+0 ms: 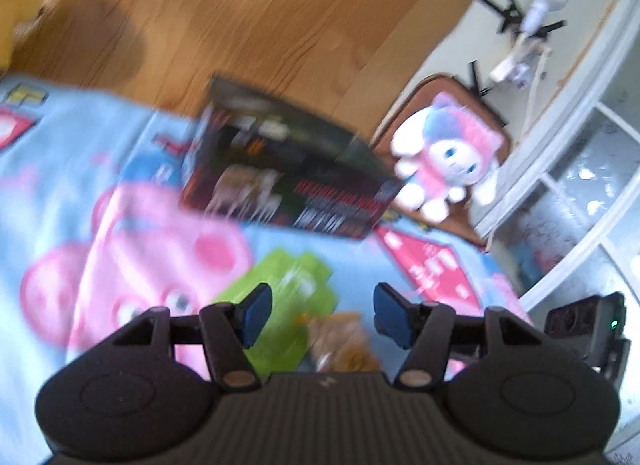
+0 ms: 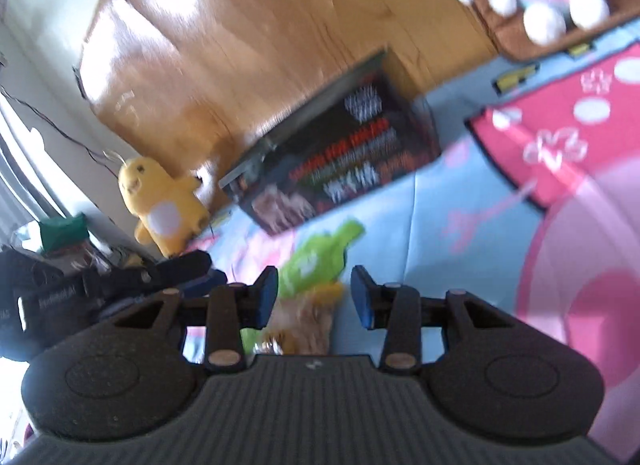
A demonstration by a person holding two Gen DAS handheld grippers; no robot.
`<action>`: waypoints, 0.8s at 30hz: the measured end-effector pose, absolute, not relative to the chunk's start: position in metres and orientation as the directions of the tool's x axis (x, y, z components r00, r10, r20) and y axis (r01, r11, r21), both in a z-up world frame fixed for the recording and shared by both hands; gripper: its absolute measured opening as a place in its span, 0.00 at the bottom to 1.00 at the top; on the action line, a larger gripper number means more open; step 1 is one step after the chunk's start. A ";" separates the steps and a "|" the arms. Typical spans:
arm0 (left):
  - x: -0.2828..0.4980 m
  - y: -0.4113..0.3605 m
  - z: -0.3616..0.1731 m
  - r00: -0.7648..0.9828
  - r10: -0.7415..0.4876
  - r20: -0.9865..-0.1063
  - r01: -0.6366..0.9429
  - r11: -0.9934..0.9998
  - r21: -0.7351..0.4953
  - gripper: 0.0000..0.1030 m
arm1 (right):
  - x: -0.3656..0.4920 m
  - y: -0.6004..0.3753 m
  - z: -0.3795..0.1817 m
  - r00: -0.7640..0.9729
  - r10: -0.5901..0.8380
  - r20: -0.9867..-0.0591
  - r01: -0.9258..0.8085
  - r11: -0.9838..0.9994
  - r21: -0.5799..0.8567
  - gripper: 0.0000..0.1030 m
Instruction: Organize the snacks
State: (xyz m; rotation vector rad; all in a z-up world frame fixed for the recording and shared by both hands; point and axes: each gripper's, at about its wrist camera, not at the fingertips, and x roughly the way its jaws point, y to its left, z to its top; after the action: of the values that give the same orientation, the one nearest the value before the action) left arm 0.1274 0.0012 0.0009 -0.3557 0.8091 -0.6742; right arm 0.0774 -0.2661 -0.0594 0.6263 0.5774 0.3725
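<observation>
A green snack packet (image 1: 280, 289) lies on the blue and pink cartoon mat (image 1: 80, 185), with a brown-orange snack packet (image 1: 344, 341) just in front of it. My left gripper (image 1: 324, 311) hovers over both, open, its blue pads apart and touching neither. In the right wrist view the same green packet (image 2: 316, 261) and brown packet (image 2: 308, 329) show between the fingers of my right gripper (image 2: 315, 297), which is open and holds nothing. A dark printed box (image 1: 288, 177) (image 2: 336, 153) stands open at the mat's far edge. Both views are blurred.
A pink and white plush toy (image 1: 444, 161) sits on a brown cushion (image 1: 496, 121) beside the mat. A yellow plush (image 2: 160, 205) leans by the wall. Wooden floor (image 1: 240, 17) lies beyond the box. The other gripper's body (image 1: 584, 321) (image 2: 120, 281) shows at each view's edge.
</observation>
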 end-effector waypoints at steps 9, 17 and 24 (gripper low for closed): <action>0.128 0.035 -0.014 0.540 -0.589 -0.601 0.269 0.797 -0.540 0.55 | 0.129 -0.254 -0.057 0.780 0.445 -0.441 -0.118 0.795 0.595 0.44; 0.126 0.066 -0.018 0.604 -0.531 -0.595 0.192 0.821 -0.538 0.57 | 0.128 -0.230 -0.057 0.659 0.606 -0.445 -0.189 0.707 0.682 0.44; 0.120 0.091 -0.019 0.636 -0.505 -0.583 0.156 0.824 -0.544 0.56 | 0.131 -0.238 -0.064 0.597 0.757 -0.267 -0.175 0.447 0.877 0.44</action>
State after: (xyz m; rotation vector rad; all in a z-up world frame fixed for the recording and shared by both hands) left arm 0.1198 0.0909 -0.0186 -0.4769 0.7982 -0.3940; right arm 0.1309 -0.2377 -0.0639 0.9353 0.7254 0.6435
